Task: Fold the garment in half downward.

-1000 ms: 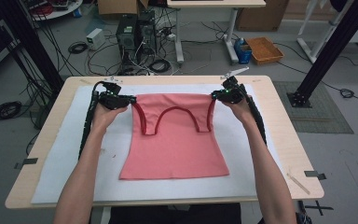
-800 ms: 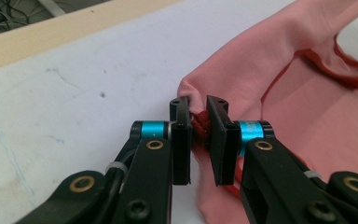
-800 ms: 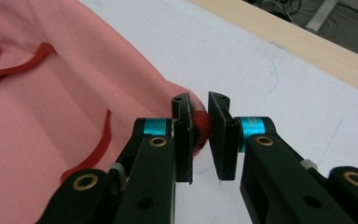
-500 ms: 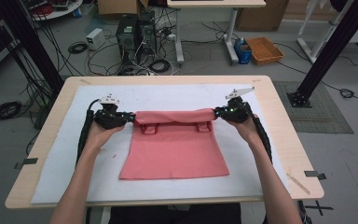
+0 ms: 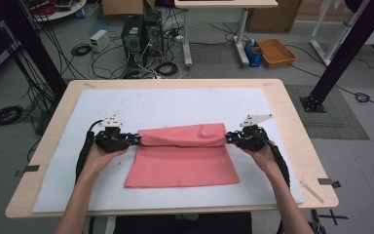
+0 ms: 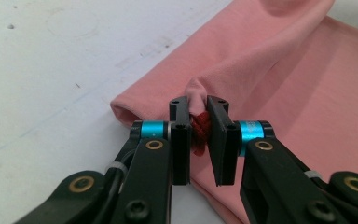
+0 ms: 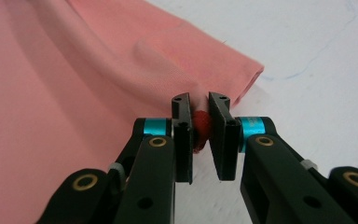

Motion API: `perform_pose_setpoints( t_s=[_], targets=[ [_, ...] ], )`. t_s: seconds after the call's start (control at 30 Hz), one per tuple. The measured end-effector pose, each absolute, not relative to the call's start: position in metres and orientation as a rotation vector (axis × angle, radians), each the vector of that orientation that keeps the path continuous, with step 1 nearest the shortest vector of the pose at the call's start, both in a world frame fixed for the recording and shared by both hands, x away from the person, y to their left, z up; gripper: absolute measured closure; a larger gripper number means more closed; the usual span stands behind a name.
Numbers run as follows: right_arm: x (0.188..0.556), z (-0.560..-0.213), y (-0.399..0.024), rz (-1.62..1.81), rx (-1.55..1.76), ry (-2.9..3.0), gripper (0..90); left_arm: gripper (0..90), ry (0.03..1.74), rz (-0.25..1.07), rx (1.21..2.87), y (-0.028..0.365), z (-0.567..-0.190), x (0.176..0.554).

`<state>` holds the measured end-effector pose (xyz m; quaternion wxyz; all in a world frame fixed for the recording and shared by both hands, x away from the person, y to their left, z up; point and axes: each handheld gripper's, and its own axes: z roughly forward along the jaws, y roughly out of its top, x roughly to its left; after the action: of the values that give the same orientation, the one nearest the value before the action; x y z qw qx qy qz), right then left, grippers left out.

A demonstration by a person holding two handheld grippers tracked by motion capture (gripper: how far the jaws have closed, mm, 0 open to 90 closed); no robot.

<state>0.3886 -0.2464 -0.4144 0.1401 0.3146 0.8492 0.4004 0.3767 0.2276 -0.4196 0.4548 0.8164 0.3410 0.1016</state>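
Observation:
A pink tank top [image 5: 182,161] with darker red trim lies on the white mat, its top part folded over toward the person so a rolled fold runs between the two grippers. My left gripper [image 5: 137,140] is shut on the garment's left end; in the left gripper view its jaws pinch pink cloth [image 6: 242,70] and red trim [image 6: 198,133]. My right gripper [image 5: 228,138] is shut on the right end, where red trim [image 7: 201,127] and pink cloth [image 7: 121,70] sit between its jaws. Both grippers are held low over the mat.
The white mat [image 5: 175,105] covers most of the wooden table [image 5: 292,122]. A thin wooden stick [image 5: 311,191] lies near the table's front right corner. Beyond the table, on the floor, are cables, computer cases [image 5: 141,34] and an orange tray [image 5: 276,51].
Both grippers have drawn the top's upper edge from the far side toward the person and lower, folding it over the body. The straps and neckline are now tucked under the fold.

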Motion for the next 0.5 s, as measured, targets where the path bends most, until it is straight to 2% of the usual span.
perform_pose_setpoints(
  t_s=[0.5],
  targets=[
    [0.339, -0.427, -0.252, 1.173, 0.835, 2.501, 80.5, 79.7, 0.749, 0.193, 2.076, 0.23, -0.43, 0.338]
  ],
)
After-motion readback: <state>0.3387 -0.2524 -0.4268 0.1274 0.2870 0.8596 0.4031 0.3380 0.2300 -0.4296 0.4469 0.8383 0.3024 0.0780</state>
